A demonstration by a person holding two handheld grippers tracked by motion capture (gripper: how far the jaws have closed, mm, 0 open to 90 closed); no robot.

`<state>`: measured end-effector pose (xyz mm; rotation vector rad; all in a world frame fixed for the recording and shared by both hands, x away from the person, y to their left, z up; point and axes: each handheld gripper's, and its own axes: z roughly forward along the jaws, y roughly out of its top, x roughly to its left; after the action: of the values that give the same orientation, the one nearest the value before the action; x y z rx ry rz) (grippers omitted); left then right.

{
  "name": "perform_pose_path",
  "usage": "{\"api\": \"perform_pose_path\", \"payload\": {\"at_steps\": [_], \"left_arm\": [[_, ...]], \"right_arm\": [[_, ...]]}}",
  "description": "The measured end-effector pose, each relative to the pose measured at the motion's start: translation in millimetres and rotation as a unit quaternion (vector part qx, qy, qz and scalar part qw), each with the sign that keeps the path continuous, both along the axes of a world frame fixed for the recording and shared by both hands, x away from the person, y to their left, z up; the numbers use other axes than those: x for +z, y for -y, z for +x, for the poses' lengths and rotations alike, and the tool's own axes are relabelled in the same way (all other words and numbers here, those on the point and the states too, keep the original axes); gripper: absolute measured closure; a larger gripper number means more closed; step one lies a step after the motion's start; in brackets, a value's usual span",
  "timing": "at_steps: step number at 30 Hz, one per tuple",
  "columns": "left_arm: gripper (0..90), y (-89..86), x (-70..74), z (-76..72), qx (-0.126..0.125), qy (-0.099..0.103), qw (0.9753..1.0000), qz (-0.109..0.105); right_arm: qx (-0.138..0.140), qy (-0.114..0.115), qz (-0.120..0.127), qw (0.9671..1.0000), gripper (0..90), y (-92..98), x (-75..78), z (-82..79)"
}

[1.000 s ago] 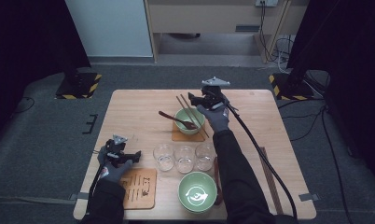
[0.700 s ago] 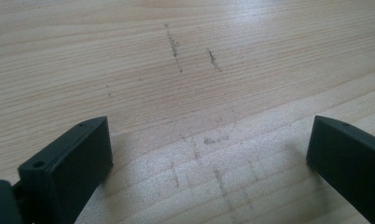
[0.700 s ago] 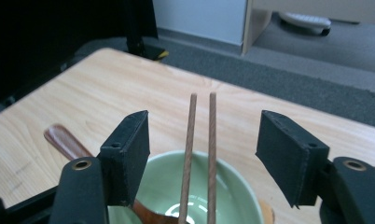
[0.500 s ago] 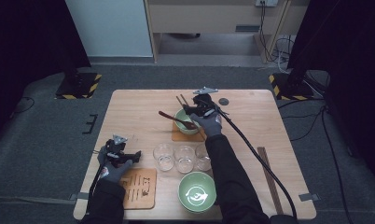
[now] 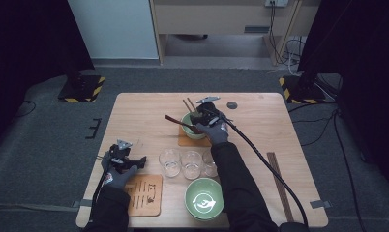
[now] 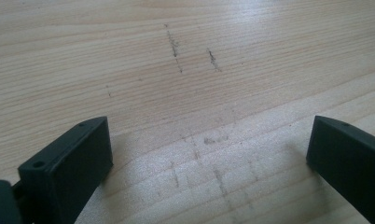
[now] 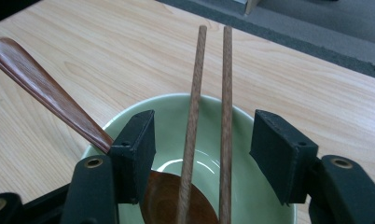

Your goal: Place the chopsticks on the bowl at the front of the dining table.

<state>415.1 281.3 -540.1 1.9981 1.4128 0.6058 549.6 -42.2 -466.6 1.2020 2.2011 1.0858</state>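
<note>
Right gripper view: the right gripper (image 7: pixel 202 154) has come down over the far green bowl (image 7: pixel 265 196), jaws spread either side of the chopsticks (image 7: pixel 209 116), not yet pinching; a grasp looks imminent. Left gripper (image 5: pixel 129 162) rests spread, near-left, unchanged.

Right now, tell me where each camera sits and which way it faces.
High view: above the person's side, looking forward and down on the table; forearms and both grippers show.
Left gripper view: rides the left gripper, facing bare tabletop between open jaws.
Right gripper view: rides the right gripper, open jaws either side of the chopsticks over the green bowl.
High and right gripper views share bowl, chopsticks and wooden spoon.
</note>
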Motion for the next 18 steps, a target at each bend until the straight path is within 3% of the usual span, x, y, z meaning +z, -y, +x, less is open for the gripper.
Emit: {"api": "perform_pose_path", "payload": {"at_steps": [18], "left_arm": [[0.0, 0.0, 0.0, 0.0, 0.000, 0.000, 1.0000, 0.000]], "right_arm": [[-0.001, -0.006, -0.024, 0.9997, 59.6, -2.5, -6.3, 0.2]]}}
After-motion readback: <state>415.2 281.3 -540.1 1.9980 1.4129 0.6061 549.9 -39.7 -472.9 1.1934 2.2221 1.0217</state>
